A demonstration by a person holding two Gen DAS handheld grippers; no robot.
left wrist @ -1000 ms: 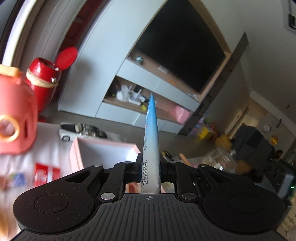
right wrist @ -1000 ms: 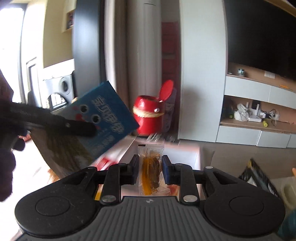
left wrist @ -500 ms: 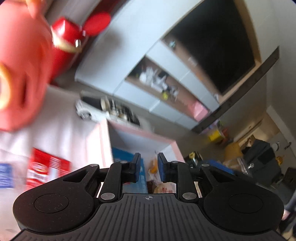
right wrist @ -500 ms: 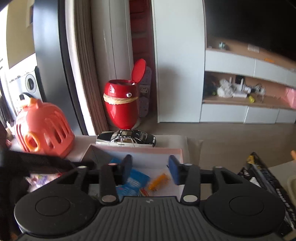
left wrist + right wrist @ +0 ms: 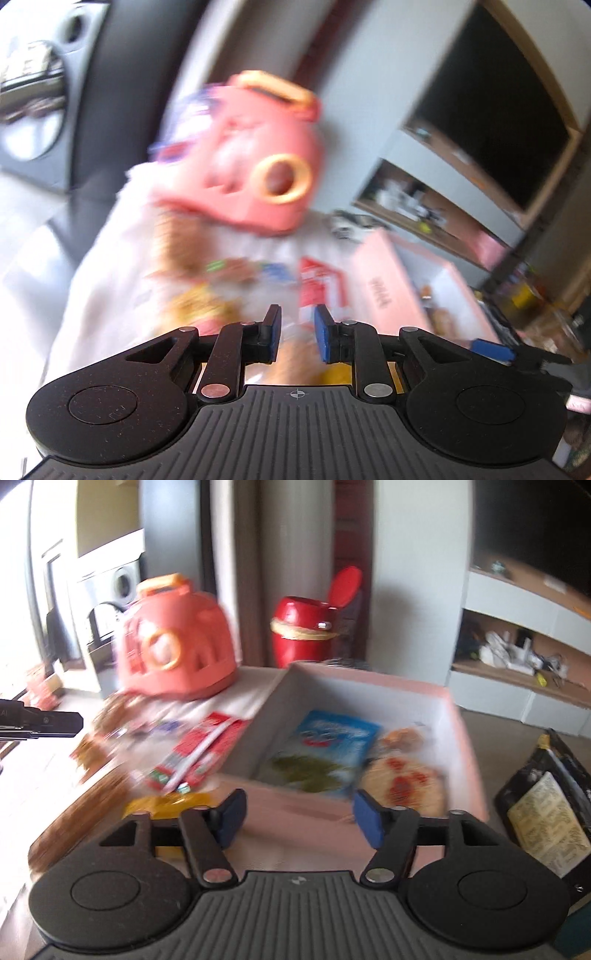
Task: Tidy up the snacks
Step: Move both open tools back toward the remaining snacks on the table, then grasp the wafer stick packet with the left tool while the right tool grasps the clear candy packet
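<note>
Left wrist view: the left gripper has its fingers a little apart with nothing between them, hanging over the loose snacks on the tabletop. Just beyond the tips lies a red packet, with a yellowish packet to its left; motion blur hides their labels. Behind them sits a pink dome, and to the right the pink box.

Right wrist view: the right gripper is empty too, fingers spread wide, poised above the box's near wall. Inside the box lie a blue packet, a round cracker pack and a smaller pack behind it. Left of the box, still on the tabletop, are the red packets, a yellow packet and other blurred wrappers. A red bin stands on the floor beyond.

Judging by this, the step in hand is reaching for the next snack. The left gripper looks best placed: lower onto the red packet, close on an edge, then carry it to the box.
</note>
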